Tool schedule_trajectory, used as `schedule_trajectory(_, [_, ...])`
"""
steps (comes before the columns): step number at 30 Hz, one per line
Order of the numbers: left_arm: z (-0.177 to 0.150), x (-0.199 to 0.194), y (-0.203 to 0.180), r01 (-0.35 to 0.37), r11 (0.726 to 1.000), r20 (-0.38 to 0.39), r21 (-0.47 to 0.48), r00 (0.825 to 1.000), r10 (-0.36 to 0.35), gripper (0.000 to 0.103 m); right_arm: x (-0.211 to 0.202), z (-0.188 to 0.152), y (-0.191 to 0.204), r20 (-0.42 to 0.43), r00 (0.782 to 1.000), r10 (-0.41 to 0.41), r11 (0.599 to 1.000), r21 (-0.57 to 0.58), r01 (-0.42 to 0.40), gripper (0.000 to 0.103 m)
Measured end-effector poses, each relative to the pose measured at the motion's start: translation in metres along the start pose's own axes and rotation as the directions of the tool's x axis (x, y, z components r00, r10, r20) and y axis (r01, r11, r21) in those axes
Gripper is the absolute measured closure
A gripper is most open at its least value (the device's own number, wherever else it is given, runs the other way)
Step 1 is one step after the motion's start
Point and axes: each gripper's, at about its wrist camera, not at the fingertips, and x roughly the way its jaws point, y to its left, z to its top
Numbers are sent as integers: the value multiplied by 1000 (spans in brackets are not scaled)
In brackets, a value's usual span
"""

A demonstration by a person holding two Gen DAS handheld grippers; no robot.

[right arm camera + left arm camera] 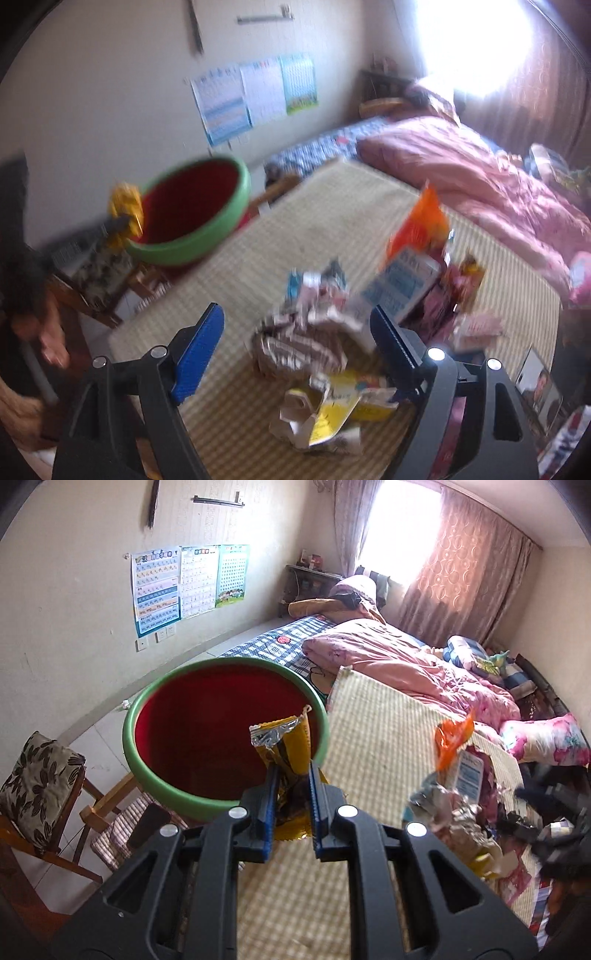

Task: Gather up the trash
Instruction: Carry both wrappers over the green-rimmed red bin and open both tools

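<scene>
From the left wrist view, the left gripper (291,771) has its fingers (271,794) clamped on a yellow snack wrapper (282,738) with a torn foil top, and the wrapper hangs in front of the near rim of a green basin (129,734) with a red inside. By my reading the step in hand is carrying this piece to the basin; the next move calls for bringing the wrapper over the red hollow and then opening the fingers so it drops inside, not onto the rim. The basin sits just beside the edge of a bed covered by a checked woven mat (376,731). A wooden chair (40,812) with a leaf-print cushion stands to the left on the tiled floor. Further back lie a pink quilt (391,653), learning posters (184,583) on the wall and a curtained window (402,531).

From the right wrist view, which is blurred, the right gripper (295,332) hovers with its fingers (201,343) spread wide above a trash pile (317,343) of crumpled wrappers on the mat, holding nothing. An orange packet (421,221) stands upright behind the pile, near a blue-and-white carton (402,284). The left gripper and its wrapper show at the basin's left rim.
</scene>
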Motion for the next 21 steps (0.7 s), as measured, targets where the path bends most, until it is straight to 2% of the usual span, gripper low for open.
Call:
schedule_trajectory(4, [14, 11, 14, 32, 999, -1, 18, 999, -32, 88, 28, -13, 9, -96, 993, -74, 997, -5, 74, 27])
schedule_trajectory(5, [18, 16, 17, 42, 999, -4, 24, 999, -42, 88, 35, -16, 10, -120, 988, -95, 995, -4, 96, 37])
schedule_trajectory(6, [21, 20, 20, 51, 998, -8, 28, 999, -51, 88, 39, -18, 10, -132, 986, -102, 995, 5, 104, 54])
schedule_trajectory(10, [32, 32, 29, 80, 995, -21, 54, 997, -79, 88, 41, -20, 6, -137, 986, -100, 992, 67, 110, 62])
schedule_trajectory(15, [43, 43, 50, 88, 994, -26, 71, 996, -86, 88, 9, 9, 13, -9, 999, -50, 986, 161, 51, 63])
schedule_trajectory(18, [47, 52, 63, 86, 994, -40, 71, 996, -83, 88, 0, 40, 27, 92, 995, -32, 985, 174, 16, 63])
schedule_trajectory(21, [49, 59, 75, 84, 994, -58, 70, 995, -80, 88, 11, 71, 46, 157, 987, 31, 980, 190, -61, 62])
